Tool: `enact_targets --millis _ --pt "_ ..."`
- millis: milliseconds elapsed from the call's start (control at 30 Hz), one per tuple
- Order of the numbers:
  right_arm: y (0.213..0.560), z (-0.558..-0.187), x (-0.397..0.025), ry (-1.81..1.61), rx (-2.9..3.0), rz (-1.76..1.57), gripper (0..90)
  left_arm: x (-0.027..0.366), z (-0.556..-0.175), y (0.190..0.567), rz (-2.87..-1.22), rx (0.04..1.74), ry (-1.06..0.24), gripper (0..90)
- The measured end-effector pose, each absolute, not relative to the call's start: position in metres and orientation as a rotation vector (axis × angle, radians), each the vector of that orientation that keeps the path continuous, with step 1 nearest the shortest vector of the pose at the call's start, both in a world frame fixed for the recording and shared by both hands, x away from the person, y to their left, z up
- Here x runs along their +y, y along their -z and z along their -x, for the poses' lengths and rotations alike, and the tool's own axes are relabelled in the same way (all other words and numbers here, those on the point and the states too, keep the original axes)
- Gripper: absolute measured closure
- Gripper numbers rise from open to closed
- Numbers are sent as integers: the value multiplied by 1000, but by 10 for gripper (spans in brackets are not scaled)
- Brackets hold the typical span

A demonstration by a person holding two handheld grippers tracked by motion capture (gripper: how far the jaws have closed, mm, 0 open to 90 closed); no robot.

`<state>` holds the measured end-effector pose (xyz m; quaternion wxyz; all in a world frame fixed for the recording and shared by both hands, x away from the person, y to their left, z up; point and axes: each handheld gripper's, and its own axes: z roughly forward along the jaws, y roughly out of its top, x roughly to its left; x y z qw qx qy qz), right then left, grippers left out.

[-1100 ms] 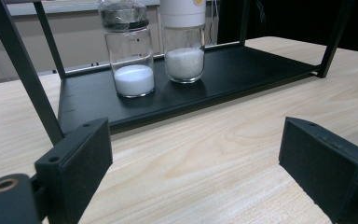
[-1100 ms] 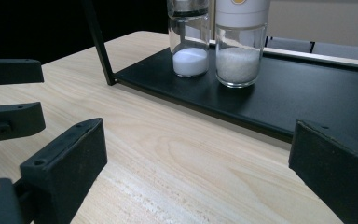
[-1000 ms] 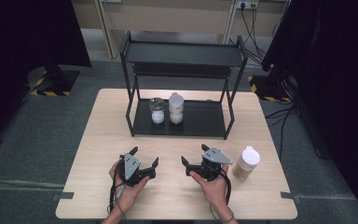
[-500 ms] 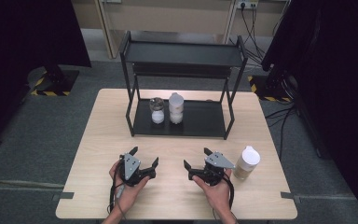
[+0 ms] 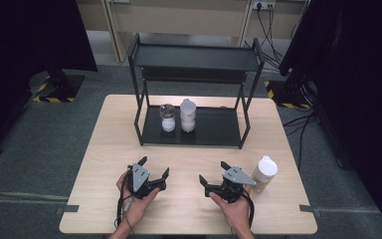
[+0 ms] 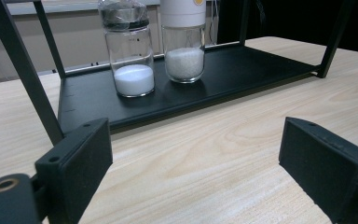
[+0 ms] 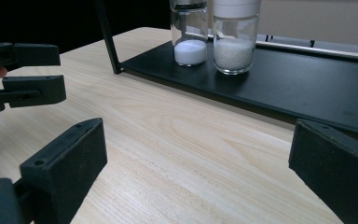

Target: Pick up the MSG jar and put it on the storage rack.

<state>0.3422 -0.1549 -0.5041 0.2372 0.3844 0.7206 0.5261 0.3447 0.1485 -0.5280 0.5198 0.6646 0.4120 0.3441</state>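
From above, a person rests the left hand-held gripper [image 5: 153, 175] and the right hand-held gripper [image 5: 215, 176] near the bench's [image 5: 189, 159] front edge, both released and empty, with a white-capped bottle [image 5: 264, 172] standing just beside the right one toward the front right corner. The left gripper view looks between spread jaws at two jars [image 6: 154, 46] of white powder on the black rack's [image 6: 223, 74] bottom shelf toward the back edge. In the right gripper view, again wide apart, a careless swing could likely tip the nearby bottle.
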Motion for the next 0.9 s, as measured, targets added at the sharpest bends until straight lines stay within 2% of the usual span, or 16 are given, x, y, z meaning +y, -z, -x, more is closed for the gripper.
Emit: enact_targets --millis 900 --pt "509 -314 -187 -1413 1973 -1071 45 149 -345 528 -1594 992 -824 88"
